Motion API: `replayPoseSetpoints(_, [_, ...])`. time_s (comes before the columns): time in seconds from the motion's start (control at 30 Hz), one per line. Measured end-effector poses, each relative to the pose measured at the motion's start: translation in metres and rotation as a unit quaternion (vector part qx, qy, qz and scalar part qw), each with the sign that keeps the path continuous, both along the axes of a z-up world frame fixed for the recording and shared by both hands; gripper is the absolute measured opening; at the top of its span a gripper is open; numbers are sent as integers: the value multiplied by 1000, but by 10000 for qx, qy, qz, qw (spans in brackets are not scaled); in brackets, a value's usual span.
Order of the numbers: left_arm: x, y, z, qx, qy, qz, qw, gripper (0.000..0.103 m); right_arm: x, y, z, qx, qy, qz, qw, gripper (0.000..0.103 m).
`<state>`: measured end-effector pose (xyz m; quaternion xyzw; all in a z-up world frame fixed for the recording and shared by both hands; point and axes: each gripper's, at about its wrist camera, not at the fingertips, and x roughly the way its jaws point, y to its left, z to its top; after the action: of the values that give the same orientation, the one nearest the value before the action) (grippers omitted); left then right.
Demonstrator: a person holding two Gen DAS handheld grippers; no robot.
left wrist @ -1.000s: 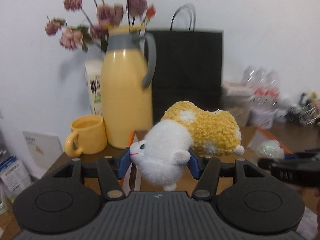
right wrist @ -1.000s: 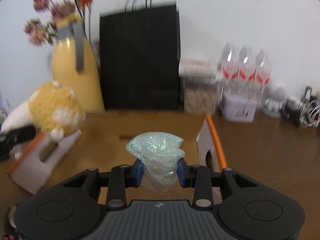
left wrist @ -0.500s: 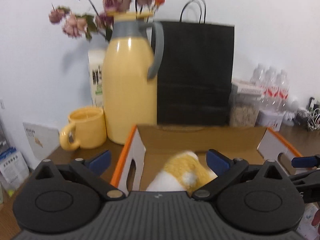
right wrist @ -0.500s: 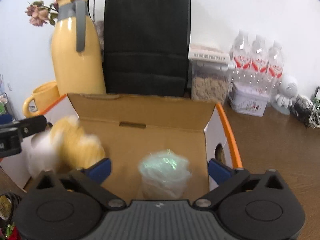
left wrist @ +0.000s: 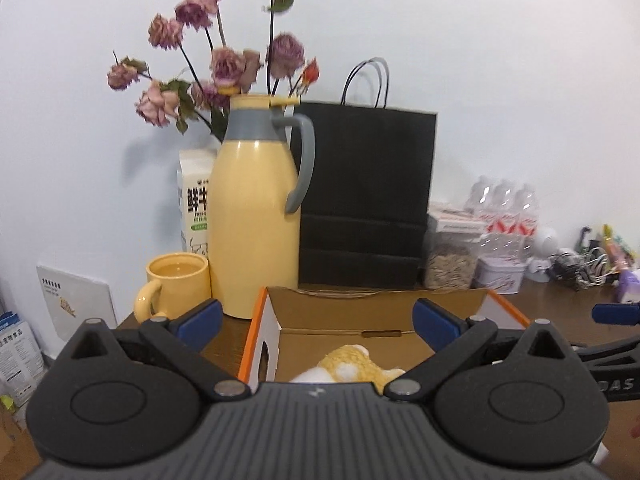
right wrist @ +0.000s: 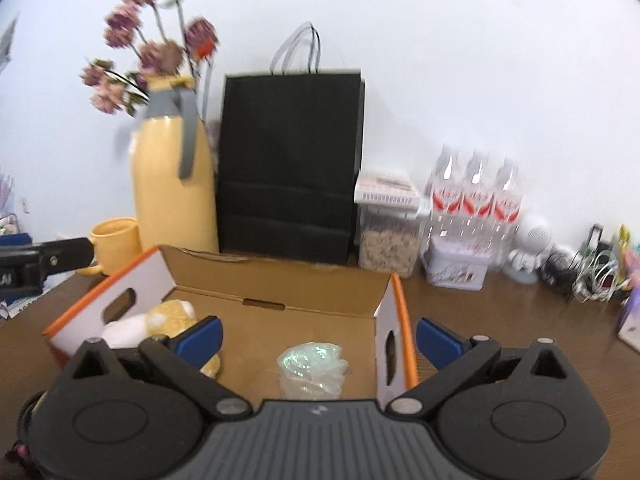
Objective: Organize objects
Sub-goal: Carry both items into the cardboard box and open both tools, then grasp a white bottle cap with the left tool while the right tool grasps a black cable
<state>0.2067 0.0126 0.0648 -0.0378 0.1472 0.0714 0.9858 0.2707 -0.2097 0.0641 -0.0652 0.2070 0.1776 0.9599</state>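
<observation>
Plush toy [right wrist: 160, 322], yellow and white, lies at the lower left of the cardboard box [right wrist: 280, 280], and the iridescent crumpled wrap [right wrist: 312, 370] sits on the box floor at lower centre. Your left gripper [left wrist: 316, 322] and your right gripper [right wrist: 318, 336] both stand spread wide with nothing between the blue pads. Behind the box stand the yellow jug [left wrist: 256, 224], yellow mug [left wrist: 176, 284] and black paper bag [left wrist: 364, 200].

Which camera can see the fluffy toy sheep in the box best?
The right wrist view: the plush sheep shows its white and yellow body lying in the cardboard box. In the left wrist view only its top peeks out.
</observation>
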Motion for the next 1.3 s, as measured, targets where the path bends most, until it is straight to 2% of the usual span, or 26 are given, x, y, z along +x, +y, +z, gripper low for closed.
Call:
replayPoseSetpoints(0.23, [-65,6,8,-63,-17,-310,9995,103,-85,-29,13,-156,-303,215,9992,103])
replayPoseSetpoints(0.5, [-134,-4,-8,191,218,-611,9977,103,-161,-53,-11,-200,47,330,9992,103])
replayPoseSetpoints(0.67, [-166,-15,-31,94,588,-760,9953,103,-196,-63,-29,-206,268,342,9988,103])
replayPoseSetpoints(0.93, [-198,-48,-64,-145,1092,-1109,9877,103,-215,-84,-41,-143,393,218,9989,103])
replayPoseSetpoints(1.1, [-203,-67,-82,-89,1428,-1158,9829,103,-213,-95,-53,-169,508,129,9985,103])
replayPoseSetpoints(1.3, [-203,-93,-99,-5,1716,-1471,9741,102,-208,-101,-67,-229,680,159,9973,103])
